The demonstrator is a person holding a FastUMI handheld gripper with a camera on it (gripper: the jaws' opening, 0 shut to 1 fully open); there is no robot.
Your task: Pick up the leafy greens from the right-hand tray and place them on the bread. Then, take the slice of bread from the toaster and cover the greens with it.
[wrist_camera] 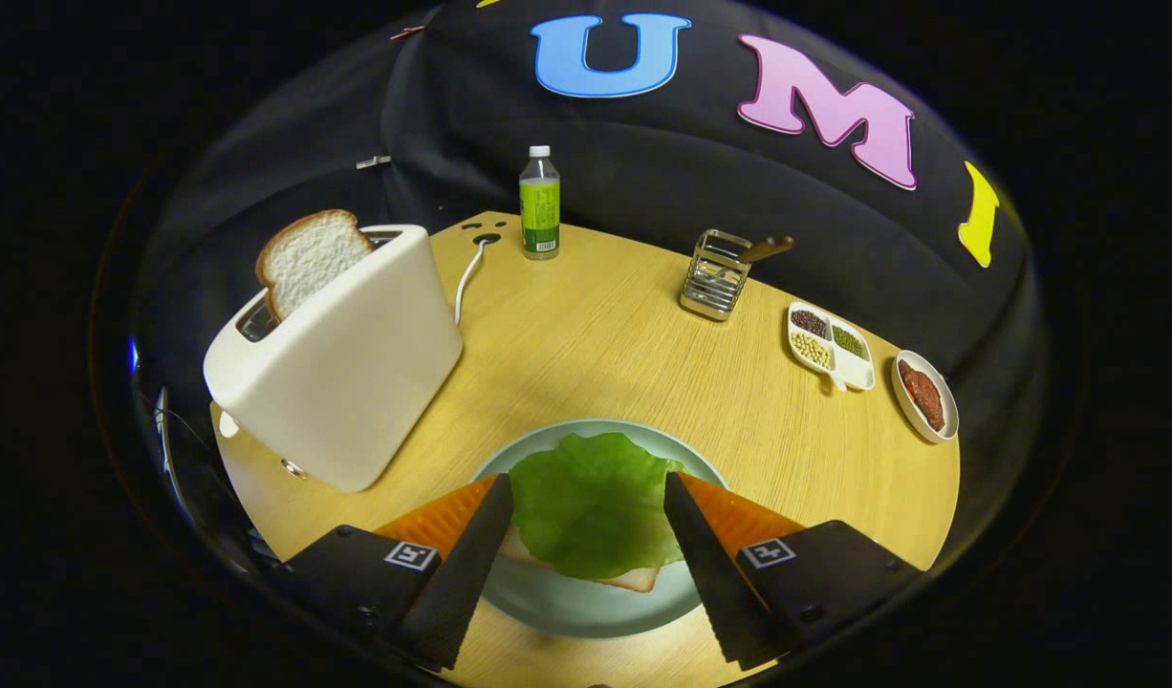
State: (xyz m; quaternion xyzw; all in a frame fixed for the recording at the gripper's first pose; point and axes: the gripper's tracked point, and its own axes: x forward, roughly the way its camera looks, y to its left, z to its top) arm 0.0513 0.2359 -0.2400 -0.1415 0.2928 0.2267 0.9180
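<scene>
The gripper is angled down over the table, its two black fingers spread wide apart and holding nothing. Between the fingers lies a flat leaf of leafy greens, resting on a slice of bread whose pale edge peeks out beneath the leaf. Neither finger touches the leaf. The bread sits on a pale green plate near the table's near edge, directly under the gripper.

Beyond the fingers and toward the table's left edge stands a white toaster, with a second slice of bread sticking up out of its slot, tilted slightly. A white cord runs from behind the toaster toward the far edge.

At the far edge stands an upright plastic bottle with a green label and white cap. To its right is a metal wire holder with a brown-handled utensil leaning out. Along the right edge sit a white divided tray holding three kinds of beans and, beside it, a small white dish with something reddish brown in it.

The table is light wood with a curved outline. Black cloth hangs behind it as the booth's wall.
</scene>
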